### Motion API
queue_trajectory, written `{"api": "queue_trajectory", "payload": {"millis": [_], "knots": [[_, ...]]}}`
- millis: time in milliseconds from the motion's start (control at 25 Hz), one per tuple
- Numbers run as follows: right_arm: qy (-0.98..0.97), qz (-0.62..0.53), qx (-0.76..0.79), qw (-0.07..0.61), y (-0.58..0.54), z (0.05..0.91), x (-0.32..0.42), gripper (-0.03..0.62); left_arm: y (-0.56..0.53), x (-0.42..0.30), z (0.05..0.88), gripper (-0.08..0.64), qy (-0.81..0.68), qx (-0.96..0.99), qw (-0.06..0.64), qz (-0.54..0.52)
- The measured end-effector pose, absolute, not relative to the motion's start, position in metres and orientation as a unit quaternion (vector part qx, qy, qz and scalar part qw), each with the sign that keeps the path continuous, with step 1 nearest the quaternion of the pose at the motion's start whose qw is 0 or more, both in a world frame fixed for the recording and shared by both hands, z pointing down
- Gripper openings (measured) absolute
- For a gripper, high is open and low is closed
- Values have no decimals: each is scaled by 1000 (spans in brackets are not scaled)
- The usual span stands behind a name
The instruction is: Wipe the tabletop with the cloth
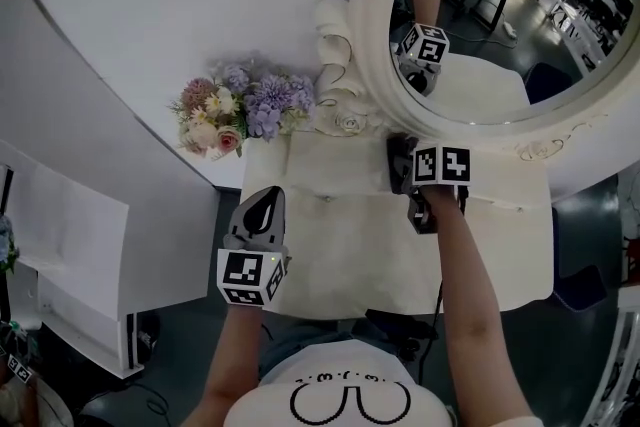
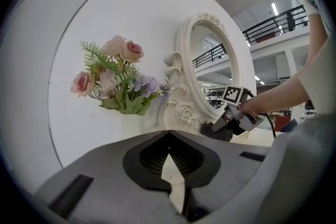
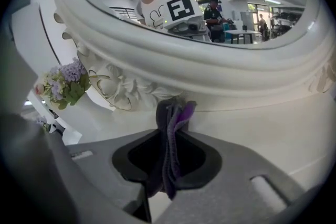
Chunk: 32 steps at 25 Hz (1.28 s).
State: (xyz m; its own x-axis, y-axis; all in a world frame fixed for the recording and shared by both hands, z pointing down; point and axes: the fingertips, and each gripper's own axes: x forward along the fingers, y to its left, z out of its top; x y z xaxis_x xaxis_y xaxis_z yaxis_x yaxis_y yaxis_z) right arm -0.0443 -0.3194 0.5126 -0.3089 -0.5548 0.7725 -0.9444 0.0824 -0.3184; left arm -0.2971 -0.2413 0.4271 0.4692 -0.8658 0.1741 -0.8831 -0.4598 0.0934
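Observation:
A dark purple cloth [image 3: 172, 128] hangs bunched between the jaws of my right gripper [image 3: 169, 139], which is shut on it. In the head view that gripper [image 1: 408, 171] holds the cloth [image 1: 398, 161] down on the cream tabletop [image 1: 340, 255] at its far edge, just below the mirror frame. The left gripper view shows the cloth [image 2: 216, 131] as a dark wad resting on the table under the right gripper [image 2: 224, 126]. My left gripper [image 1: 267, 202] hovers over the table's left part, shut with nothing in it [image 2: 168, 134].
A large oval mirror [image 1: 480, 15] with a carved white frame stands at the back of the table against a white wall. A bunch of pink and purple flowers [image 1: 240, 110] sits at the back left. White boxes [image 1: 70, 245] stand left of the table.

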Motion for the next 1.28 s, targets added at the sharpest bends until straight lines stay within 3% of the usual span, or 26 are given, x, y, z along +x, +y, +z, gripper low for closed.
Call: {"api": "queue_trajectory", "payload": {"millis": [520, 960, 1280], "knots": [[-716, 433, 501, 223, -329, 515, -112, 78, -241, -332, 434, -2, -537, 837, 90, 46], [-709, 512, 459, 158, -329, 516, -169, 78, -239, -347, 437, -2, -548, 830, 94, 44], [-728, 500, 450, 133, -333, 515, -216, 78, -235, -369, 440, -2, -563, 820, 97, 44]]}}
